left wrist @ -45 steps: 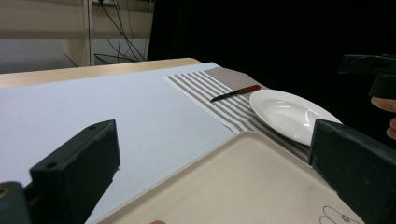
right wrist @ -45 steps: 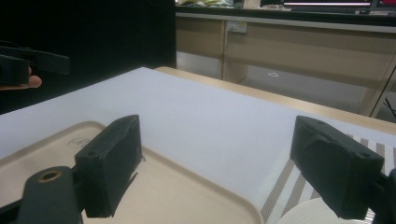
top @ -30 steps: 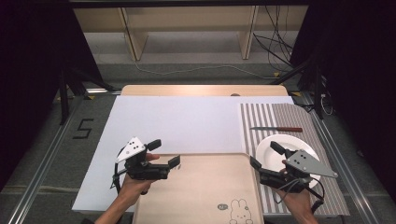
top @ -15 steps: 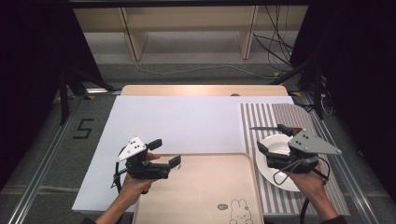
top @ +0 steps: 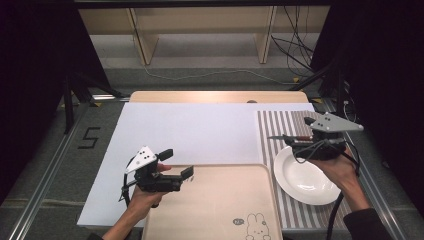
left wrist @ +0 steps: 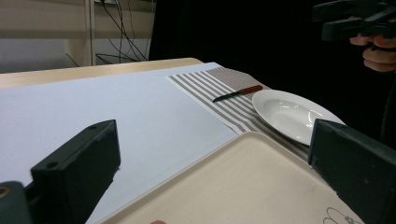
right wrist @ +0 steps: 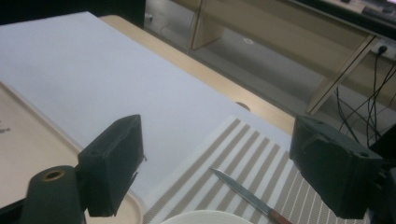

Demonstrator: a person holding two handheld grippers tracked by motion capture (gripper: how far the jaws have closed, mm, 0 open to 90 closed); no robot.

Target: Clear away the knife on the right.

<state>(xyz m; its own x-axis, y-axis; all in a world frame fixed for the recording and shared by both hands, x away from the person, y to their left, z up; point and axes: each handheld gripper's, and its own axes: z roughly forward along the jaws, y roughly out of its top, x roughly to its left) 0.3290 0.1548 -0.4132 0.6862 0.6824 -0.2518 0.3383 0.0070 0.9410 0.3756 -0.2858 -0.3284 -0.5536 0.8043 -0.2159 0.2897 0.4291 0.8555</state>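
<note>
My left gripper [top: 177, 163] hangs open and empty over the near-left corner of a beige tray [top: 215, 205] printed with a rabbit. In the left gripper view its jaws [left wrist: 215, 144] frame the tray [left wrist: 243, 182], a white plate [left wrist: 294, 114] and a knife [left wrist: 238, 92] beyond. My right gripper [top: 296, 143] is open and empty above the far rim of the plate [top: 305, 177], close to the red-handled knife [top: 280, 136] on the striped mat [top: 270, 122]. The right gripper view shows the knife [right wrist: 243, 193] lying between and beyond its jaws [right wrist: 224, 149].
A white sheet [top: 200, 130] covers the wooden table [top: 215, 96] left of the mat. Wooden shelf legs [top: 140, 35] and cables [top: 295, 45] stand beyond the far edge. Metal rails [top: 45, 200] run along both sides.
My right gripper has risen and moved away from me, from beside the tray's right edge to over the plate's far rim near the knife. The left gripper has stayed put.
</note>
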